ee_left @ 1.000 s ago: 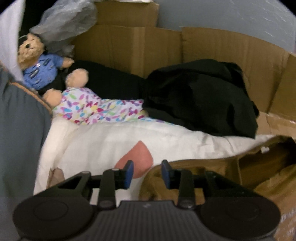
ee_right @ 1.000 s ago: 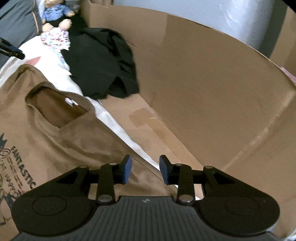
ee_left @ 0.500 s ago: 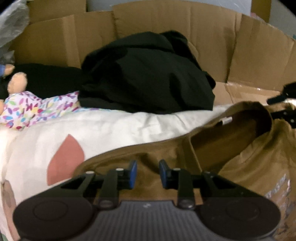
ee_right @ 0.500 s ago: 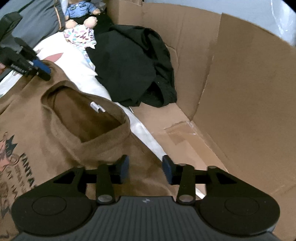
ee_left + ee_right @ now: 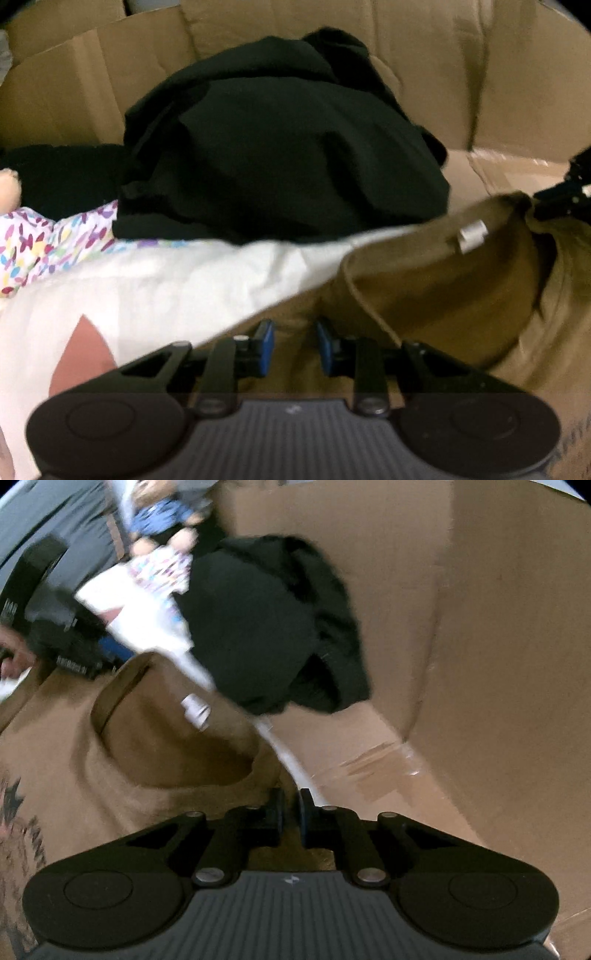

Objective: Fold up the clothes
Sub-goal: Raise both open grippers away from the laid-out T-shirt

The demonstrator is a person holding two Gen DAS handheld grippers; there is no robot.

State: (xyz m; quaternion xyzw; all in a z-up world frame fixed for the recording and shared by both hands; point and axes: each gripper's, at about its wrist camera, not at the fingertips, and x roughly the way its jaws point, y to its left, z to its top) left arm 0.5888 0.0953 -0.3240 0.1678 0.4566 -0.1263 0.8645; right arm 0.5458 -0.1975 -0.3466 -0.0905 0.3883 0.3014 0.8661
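I see the right gripper [image 5: 291, 812] pinched on the brown t-shirt [image 5: 122, 746] shoulder. Left gripper [image 5: 293, 341] is narrow, straddling a shirt fold; grip unclear. Black garment [image 5: 280, 147] lies beyond.

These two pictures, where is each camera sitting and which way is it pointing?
Left wrist: on the left gripper, looking along its open fingers over the brown T-shirt to the black garment and cardboard wall.
Right wrist: on the right gripper, nearly shut at the T-shirt's shoulder edge, looking across the collar; a hand and the left gripper show at left.
Shared: T-shirt, neck label, black garment, floral cloth.
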